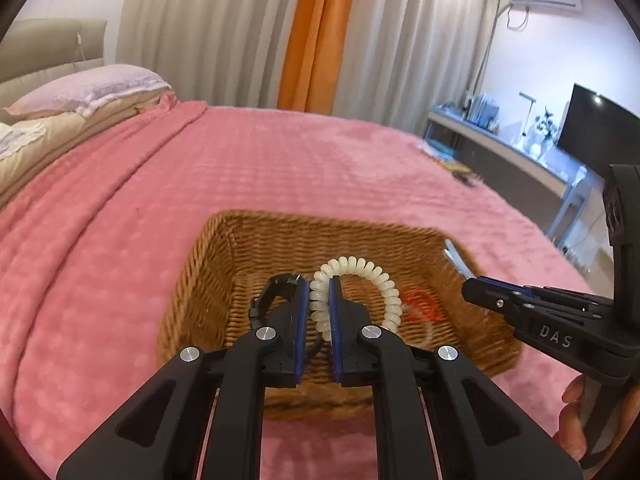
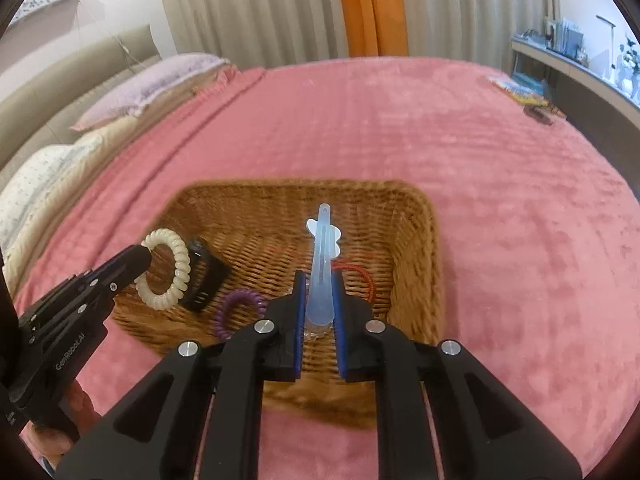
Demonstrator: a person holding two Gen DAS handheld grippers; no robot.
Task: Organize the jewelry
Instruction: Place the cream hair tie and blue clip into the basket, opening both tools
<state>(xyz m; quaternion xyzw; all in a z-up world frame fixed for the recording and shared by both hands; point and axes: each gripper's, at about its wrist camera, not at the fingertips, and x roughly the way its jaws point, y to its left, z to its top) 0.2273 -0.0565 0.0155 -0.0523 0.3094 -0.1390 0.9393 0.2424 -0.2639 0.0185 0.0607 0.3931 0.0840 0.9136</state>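
Both claws hung over the wicker basket (image 2: pixel 416 216) on the pink bedspread (image 2: pixel 500 184). The left claw (image 1: pixel 319 292) was clamped on a cream spiral hair tie (image 1: pixel 372 276). The coil's loop arched up and to the right of the pads, above the basket floor; the right wrist view showed the ring held at its rim by the claw's tip, clear of the weave.

The right claw (image 2: pixel 319 284) gripped a pale blue hair clip (image 2: pixel 322 260) at its butt end. The clip's long axis ran straight forward along the fingers, its tip pointing toward the far basket wall. It sat above the middle of the basket, so the drop looked to lie directly below.

Already in the basket: a black band (image 2: pixel 204 272) at left, just behind the cream coil in the right wrist view, a purple spiral tie (image 2: pixel 236 312) near the front wall, and a red elastic (image 2: pixel 360 276) to the right of the clip. The left claw was nearer the black band, the right nearer the red elastic.

Judgement: both items only needed lowering and releasing; the clip's length lay well within the basket walls.

Writing: "DAS" on the right claw's body in the left wrist view; "GenRobot.AI" on the left claw's body in the right wrist view. No labels could be read on the jewelry.
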